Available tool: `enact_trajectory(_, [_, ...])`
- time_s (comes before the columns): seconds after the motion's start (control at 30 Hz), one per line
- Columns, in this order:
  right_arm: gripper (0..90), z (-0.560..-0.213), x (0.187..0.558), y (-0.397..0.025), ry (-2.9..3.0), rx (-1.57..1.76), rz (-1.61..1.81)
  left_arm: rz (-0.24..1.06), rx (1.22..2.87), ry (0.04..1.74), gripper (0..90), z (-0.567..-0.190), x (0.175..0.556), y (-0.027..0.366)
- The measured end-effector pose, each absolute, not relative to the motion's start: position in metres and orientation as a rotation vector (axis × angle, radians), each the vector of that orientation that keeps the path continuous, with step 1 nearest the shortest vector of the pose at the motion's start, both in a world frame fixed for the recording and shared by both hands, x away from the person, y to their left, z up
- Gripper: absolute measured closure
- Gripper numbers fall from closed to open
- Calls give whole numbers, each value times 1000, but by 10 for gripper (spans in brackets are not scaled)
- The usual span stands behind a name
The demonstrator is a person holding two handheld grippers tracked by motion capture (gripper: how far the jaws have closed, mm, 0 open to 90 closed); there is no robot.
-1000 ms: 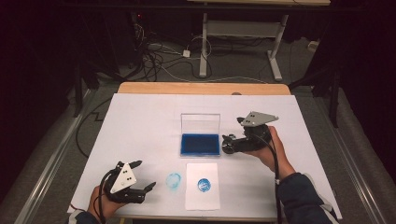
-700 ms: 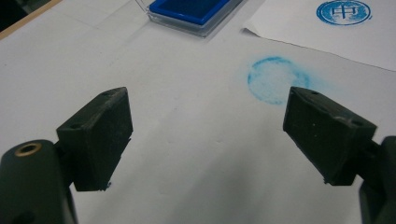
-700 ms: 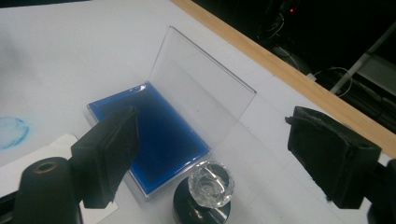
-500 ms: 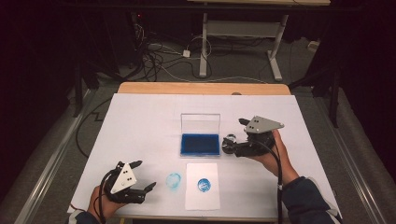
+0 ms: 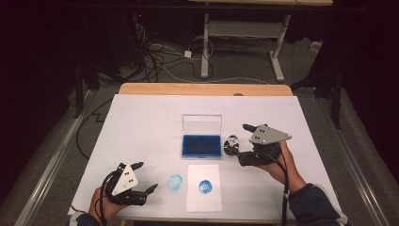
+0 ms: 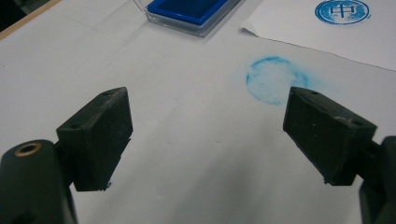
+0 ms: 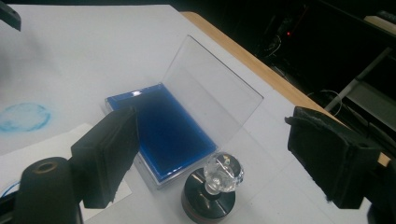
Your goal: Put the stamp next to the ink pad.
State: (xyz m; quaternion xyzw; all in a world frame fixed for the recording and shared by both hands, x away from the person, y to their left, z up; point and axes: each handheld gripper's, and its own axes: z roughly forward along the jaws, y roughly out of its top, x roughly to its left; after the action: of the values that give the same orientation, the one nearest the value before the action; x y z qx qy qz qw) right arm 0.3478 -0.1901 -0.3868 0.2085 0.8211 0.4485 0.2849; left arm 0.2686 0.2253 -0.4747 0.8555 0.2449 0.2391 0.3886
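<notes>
One ink pad (image 5: pixel 201 145), one stamp (image 5: pixel 231 145), one sheet of paper (image 5: pixel 203 187), two blue prints (image 5: pixel 175 182), two grippers (image 5: pixel 241 156).

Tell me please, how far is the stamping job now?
Done: the paper sheet carries a blue print. The stamp stands beside the ink pad, between the open jaws of the right gripper. Probably left: closing the open lid. The left gripper is open, idle.

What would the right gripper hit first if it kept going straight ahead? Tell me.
Most likely the stamp with the clear knob, standing between the open jaws of the right gripper. Just beyond lies the blue ink pad, though depth is hard to judge.
</notes>
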Motion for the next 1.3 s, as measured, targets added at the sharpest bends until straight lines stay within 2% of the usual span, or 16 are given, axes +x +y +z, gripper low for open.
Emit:
enact_trajectory(0.67, [164,-396,326,-202,2183,466,1183,615,2182,606,149,-475,268,224])
enact_trajectory(1.3, [172,-419,309,-228,2176,483,1170,594,2187,603,149,-476,270,221])
